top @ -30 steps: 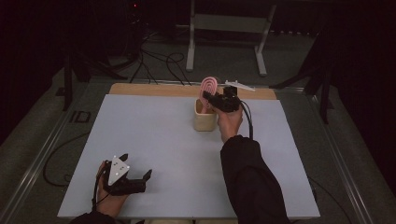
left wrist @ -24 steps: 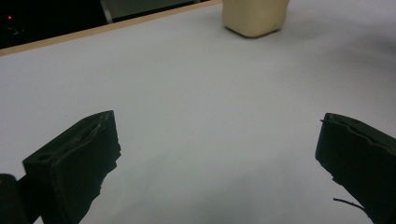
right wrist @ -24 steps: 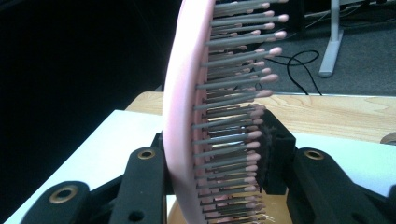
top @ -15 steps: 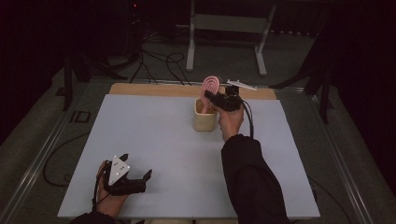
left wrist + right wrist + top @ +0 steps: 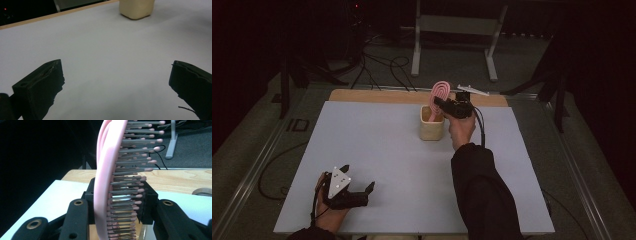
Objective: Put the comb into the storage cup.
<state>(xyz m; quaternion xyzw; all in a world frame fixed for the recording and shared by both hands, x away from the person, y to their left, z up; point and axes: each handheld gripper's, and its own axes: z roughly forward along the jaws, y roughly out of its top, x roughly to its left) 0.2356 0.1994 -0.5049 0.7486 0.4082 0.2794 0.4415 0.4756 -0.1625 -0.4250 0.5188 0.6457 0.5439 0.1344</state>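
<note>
The right hand-held gripper (image 5: 443,106) is clamped on a pink hairbrush (image 5: 438,98), its jaws pressing the paddle from both flat sides, as the right gripper view shows with the brush (image 5: 110,180) standing between the black pads. The brush sits at the far middle of the tabletop (image 5: 377,150), its lower end down inside a small cream holder (image 5: 431,124) that stands upright just left of the person's right hand.

Judging from this, the work of standing the brush in the holder is close to done: the handle end seems already inside the cup, though how deep it sits I cannot tell. What seems left is to let go and draw the gripper away without tipping the cup.

The brush's long axis runs nearly vertical, leaning slightly to the right at the top. Its rounded head points up, the handle down. In the right gripper view the grey, pink-tipped bristles point to that picture's right.

The left hand-held gripper (image 5: 360,192) rests at the near left of the tabletop, jaws apart and empty, aimed towards the holder (image 5: 136,8).
</note>
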